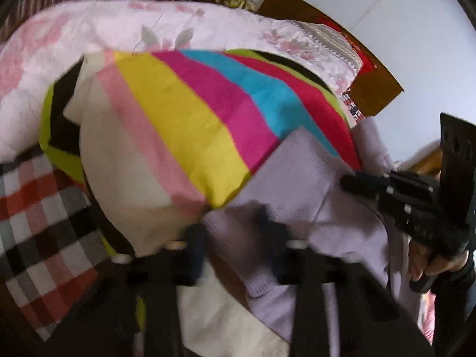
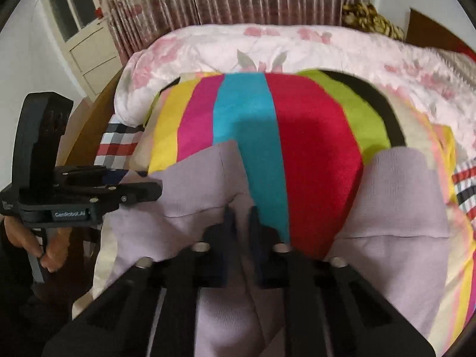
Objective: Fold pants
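Both grippers (left (image 2: 142, 192), right (image 2: 241, 220)) pinch lilac pants (image 2: 395, 208); striped blanket (image 2: 312, 136) beneath

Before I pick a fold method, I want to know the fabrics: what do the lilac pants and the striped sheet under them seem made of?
The lilac pants look like a soft, matte knit, perhaps cotton: fine ribbing and a stretchy cuff show. The striped sheet looks like a smooth, thin woven cloth, flat with no visible pile. Blur leaves both uncertain.
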A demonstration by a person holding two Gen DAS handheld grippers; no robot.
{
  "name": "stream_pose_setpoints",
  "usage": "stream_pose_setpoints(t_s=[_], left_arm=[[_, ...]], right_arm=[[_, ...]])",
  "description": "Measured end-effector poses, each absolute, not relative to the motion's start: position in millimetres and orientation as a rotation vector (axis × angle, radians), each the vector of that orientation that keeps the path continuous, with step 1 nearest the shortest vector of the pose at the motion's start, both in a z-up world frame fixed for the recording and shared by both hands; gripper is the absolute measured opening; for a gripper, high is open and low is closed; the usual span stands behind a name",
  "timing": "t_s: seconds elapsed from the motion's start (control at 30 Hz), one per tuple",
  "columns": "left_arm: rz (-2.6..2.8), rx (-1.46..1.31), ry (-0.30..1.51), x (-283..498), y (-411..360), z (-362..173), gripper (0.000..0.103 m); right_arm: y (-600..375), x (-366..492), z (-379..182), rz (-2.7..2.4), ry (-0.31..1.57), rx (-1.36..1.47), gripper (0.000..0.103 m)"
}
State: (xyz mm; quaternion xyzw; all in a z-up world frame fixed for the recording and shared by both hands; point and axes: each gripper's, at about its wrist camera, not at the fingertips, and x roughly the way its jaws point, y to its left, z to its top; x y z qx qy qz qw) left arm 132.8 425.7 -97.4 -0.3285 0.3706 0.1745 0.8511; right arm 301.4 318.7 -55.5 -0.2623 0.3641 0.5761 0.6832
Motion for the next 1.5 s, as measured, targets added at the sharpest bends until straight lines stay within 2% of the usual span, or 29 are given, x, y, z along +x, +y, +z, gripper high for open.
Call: stream_pose_setpoints(t_s=[0.03, 0.13, 0.23, 0.4, 0.43, 0.5, 0.53, 0.57, 0.6, 0.63, 0.7, 0.77, 0.83, 1.0, 1.03, 1.1, 1.13, 1.23, 1.33, 1.43, 1.5], left_arm=[[0.353, -0.675, 0.739, 128.3, 422.8, -86.0, 0.010], [0.372, -0.562, 0.634, 121.6, 410.9, -46.3, 0.010], [0.381, -0.535, 0.621, 133.7, 416.4, -33.4, 0.010], [0.398, -0.589, 0.764, 172.0, 436.2, -89.3, 0.010], [0.396, -0.591, 0.776, 172.9, 436.0, -98.3, 0.011], [0.419, -0.573, 0.759, 165.4, 432.4, -95.8, 0.019], [0.453, -0.563, 0.751, 160.0, 431.8, -90.4, 0.027], [0.504, -0.552, 0.737, 153.2, 431.8, -83.8, 0.034], [0.549, -0.532, 0.717, 144.1, 429.9, -75.0, 0.051], [0.568, -0.516, 0.692, 136.6, 425.2, -66.9, 0.062], [0.542, -0.506, 0.625, 124.9, 416.9, -49.2, 0.066], [0.446, -0.537, 0.596, 123.5, 407.2, -39.0, 0.066], [0.313, -0.567, 0.583, 129.4, 392.2, -34.5, 0.068], [0.147, -0.588, 0.685, 158.7, 360.3, -56.3, 0.068], [0.123, -0.600, 0.715, 163.9, 358.1, -66.7, 0.068], [0.115, -0.620, 0.751, 172.1, 358.1, -81.7, 0.068], [0.110, -0.619, 0.750, 173.6, 359.1, -86.3, 0.070], [0.081, -0.650, 0.731, 173.4, 362.2, -87.7, 0.075], [0.072, -0.718, 0.706, 165.1, 374.4, -79.4, 0.075], [0.051, -0.839, 0.579, 131.4, 388.2, -66.6, 0.081], [0.052, -0.914, 0.500, 110.4, 398.4, -61.7, 0.084]], right_arm=[[314.2, 299.5, -47.0, 1.296, 0.790, -0.551, 0.005], [304.3, 297.8, -22.5, 1.286, 0.701, -0.504, 0.005], [319.2, 308.0, -22.4, 1.254, 0.711, -0.499, 0.005], [340.3, 324.1, -72.7, 1.168, 0.795, -0.578, 0.005], [339.2, 325.5, -72.9, 1.176, 0.806, -0.559, 0.008], [330.8, 330.3, -61.8, 1.195, 0.832, -0.503, 0.017], [320.9, 334.7, -50.2, 1.203, 0.827, -0.466, 0.032], [310.1, 337.1, -40.1, 1.206, 0.804, -0.431, 0.058], [299.1, 339.7, -31.3, 1.200, 0.773, -0.396, 0.067], [285.5, 345.1, -21.0, 1.172, 0.732, -0.362, 0.071], [271.4, 354.2, -14.5, 1.123, 0.724, -0.350, 0.070], [272.7, 357.1, -21.1, 1.088, 0.747, -0.372, 0.058], [285.7, 353.2, -35.8, 1.058, 0.784, -0.440, 0.053], [308.8, 345.1, -67.5, 0.963, 0.819, -0.587, 0.048], [307.0, 344.3, -67.3, 0.962, 0.806, -0.580, 0.044], [301.4, 344.3, -62.9, 0.964, 0.780, -0.570, 0.027], [295.1, 343.4, -56.7, 0.962, 0.760, -0.549, 0.013], [274.3, 341.0, -28.6, 1.023, 0.713, -0.412, 0.012], [260.6, 325.8, 10.9, 1.173, 0.674, -0.274, 0.012], [268.3, 305.1, 32.8, 1.309, 0.672, -0.252, 0.012], [290.1, 285.8, 26.8, 1.390, 0.717, -0.303, 0.014]])
